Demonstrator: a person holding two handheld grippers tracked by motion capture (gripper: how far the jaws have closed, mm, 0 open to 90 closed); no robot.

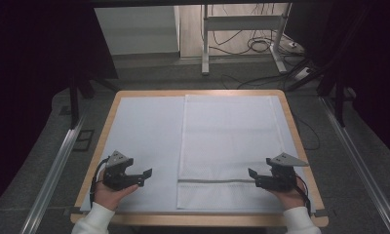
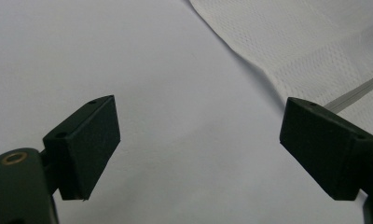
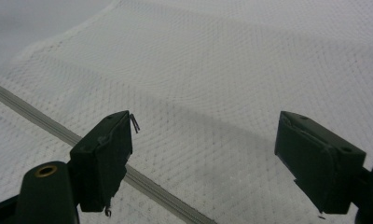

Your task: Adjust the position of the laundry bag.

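Pale wood-rimmed table (image 1: 112,114) carrying white mesh zippered bag (image 1: 229,146), far edge dim; left gripper (image 1: 143,176) and right gripper (image 1: 254,176) near front corners, wide open, empty.

grey carpet floor (image 1: 37,146); white desk frame (image 1: 242,29) with tangled cables (image 1: 261,46) beyond; dark surroundings

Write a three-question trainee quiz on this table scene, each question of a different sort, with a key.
1. True or false: the left gripper is shut on the white mesh bag.
2. Multiple choice: the mesh bag's grey zipper runs A) along its far edge, B) across its near end, C) down its middle, front to back.
3. Fill in: the right gripper hangs over the ____, jaws apart.

Key: 1 false, its jaws stand wide over the bare white table cover; 2 B; 3 mesh bag.
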